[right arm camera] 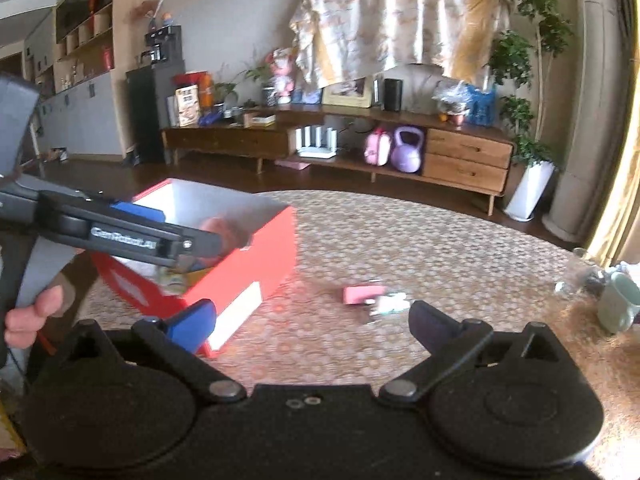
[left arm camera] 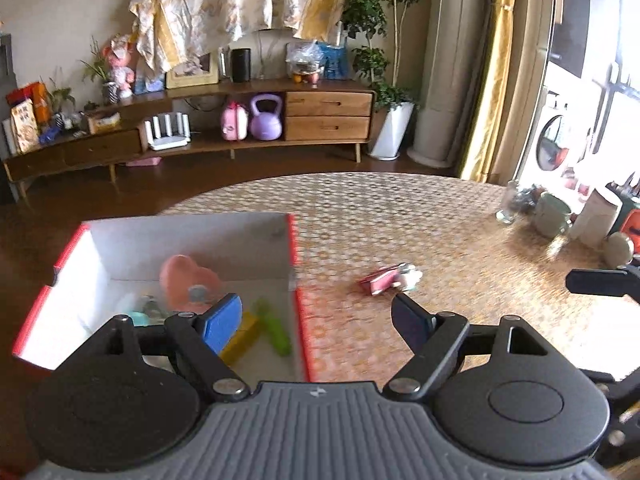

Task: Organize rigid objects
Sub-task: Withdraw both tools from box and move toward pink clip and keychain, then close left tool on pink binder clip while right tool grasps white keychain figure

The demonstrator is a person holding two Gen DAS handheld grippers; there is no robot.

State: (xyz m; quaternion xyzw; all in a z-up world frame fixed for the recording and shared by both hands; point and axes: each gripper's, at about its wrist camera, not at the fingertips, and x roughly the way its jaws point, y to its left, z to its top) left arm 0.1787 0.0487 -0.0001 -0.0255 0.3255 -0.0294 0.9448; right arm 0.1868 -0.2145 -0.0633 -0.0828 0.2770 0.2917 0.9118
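A red box with a white inside (left arm camera: 192, 240) stands on the round table; it also shows in the right wrist view (right arm camera: 256, 240). In it lie a pink heart (left arm camera: 188, 280), a yellow block (left arm camera: 242, 340), a green stick (left arm camera: 276, 330) and pale pieces. A small pink object with a white piece attached (left arm camera: 390, 278) lies on the table right of the box, and shows in the right wrist view (right arm camera: 370, 296). My left gripper (left arm camera: 316, 316) is open and empty above the box's right wall. My right gripper (right arm camera: 314, 320) is open and empty, just short of the pink object.
The table (left arm camera: 400, 216) carries a green mug (left arm camera: 552, 214), a glass (left arm camera: 508, 204) and other items at its right edge. The mug shows in the right wrist view (right arm camera: 620, 306). A wooden sideboard (left arm camera: 240, 120) and plants stand across the room.
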